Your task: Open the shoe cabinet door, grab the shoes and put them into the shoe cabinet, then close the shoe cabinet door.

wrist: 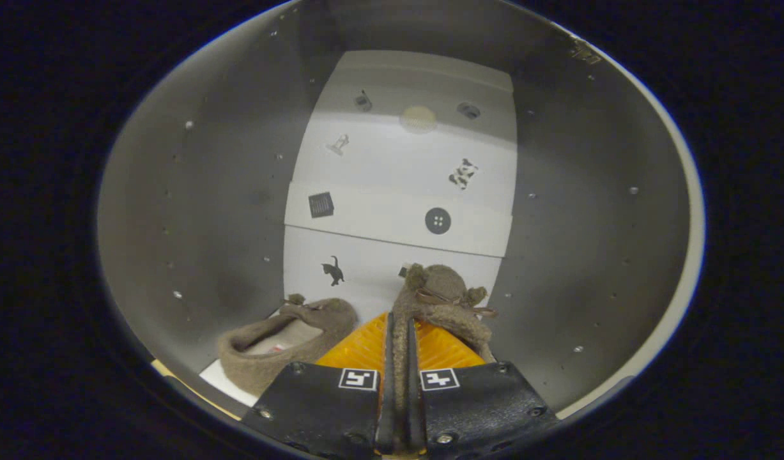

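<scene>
Gripper view: tongs (398,348) clamp slipper (439,300), toe seemingly pointing away.

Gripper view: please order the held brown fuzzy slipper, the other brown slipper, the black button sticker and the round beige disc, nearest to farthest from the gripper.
1. Held brown fuzzy slipper, pinched between the gripper fingers.
2. Other brown slipper, beside them.
3. Black button sticker, beyond.
4. Round beige disc, farthest.

I count two slippers: one (283,342) lying left of the jaws, one (439,300) pinched between both fingers. One gripper (399,332). Two square tags on it. One cabinet (193,211), inside it one shelf edge (398,220). Back panel carries seven small marks: a cat, a button, a dark square, a patchy blot, three others unclear.
</scene>
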Available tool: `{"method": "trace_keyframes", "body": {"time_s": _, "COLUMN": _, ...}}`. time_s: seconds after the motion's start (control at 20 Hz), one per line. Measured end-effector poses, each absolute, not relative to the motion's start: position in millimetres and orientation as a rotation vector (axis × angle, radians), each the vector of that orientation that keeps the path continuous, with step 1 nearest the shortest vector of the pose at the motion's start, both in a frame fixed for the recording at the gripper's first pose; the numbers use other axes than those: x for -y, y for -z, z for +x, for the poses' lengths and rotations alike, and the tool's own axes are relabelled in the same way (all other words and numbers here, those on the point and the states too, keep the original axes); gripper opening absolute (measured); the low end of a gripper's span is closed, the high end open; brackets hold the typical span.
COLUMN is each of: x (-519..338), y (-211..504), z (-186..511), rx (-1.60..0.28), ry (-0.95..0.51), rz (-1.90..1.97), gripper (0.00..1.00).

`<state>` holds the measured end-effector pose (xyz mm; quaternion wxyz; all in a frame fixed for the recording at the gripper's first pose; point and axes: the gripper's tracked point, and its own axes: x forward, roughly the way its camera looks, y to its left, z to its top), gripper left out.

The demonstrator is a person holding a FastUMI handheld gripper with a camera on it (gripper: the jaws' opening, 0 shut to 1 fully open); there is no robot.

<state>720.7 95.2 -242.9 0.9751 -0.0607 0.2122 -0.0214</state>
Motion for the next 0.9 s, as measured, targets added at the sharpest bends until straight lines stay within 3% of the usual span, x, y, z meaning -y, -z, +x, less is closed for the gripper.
{"method": "trace_keyframes", "body": {"time_s": 0.1, "x": -93.2, "y": 273.9, "z": 723.2, "rx": -0.548, "ry": 0.024, "rz": -0.073, "gripper": 0.13}}
{"method": "trace_keyframes", "body": {"time_s": 0.3, "x": -85.0, "y": 273.5, "z": 730.9, "rx": -0.538, "ry": 0.048, "rz": 0.010, "gripper": 0.22}}
{"method": "trace_keyframes", "body": {"time_s": 0.5, "x": -88.4, "y": 265.0, "z": 721.3, "rx": -0.538, "ry": 0.064, "rz": 0.030, "gripper": 0.49}}
{"method": "trace_keyframes", "body": {"time_s": 0.6, "x": -83.3, "y": 265.1, "z": 713.3, "rx": -0.535, "ry": 0.101, "rz": 0.049, "gripper": 0.71}}
{"method": "trace_keyframes", "body": {"time_s": 0.75, "x": -89.0, "y": 254.2, "z": 693.3, "rx": -0.523, "ry": 0.106, "rz": 0.069, "gripper": 0.82}}
{"method": "trace_keyframes", "body": {"time_s": 0.9, "x": -105.2, "y": 238.4, "z": 669.9, "rx": -0.520, "ry": 0.064, "rz": 0.100, "gripper": 0.81}}
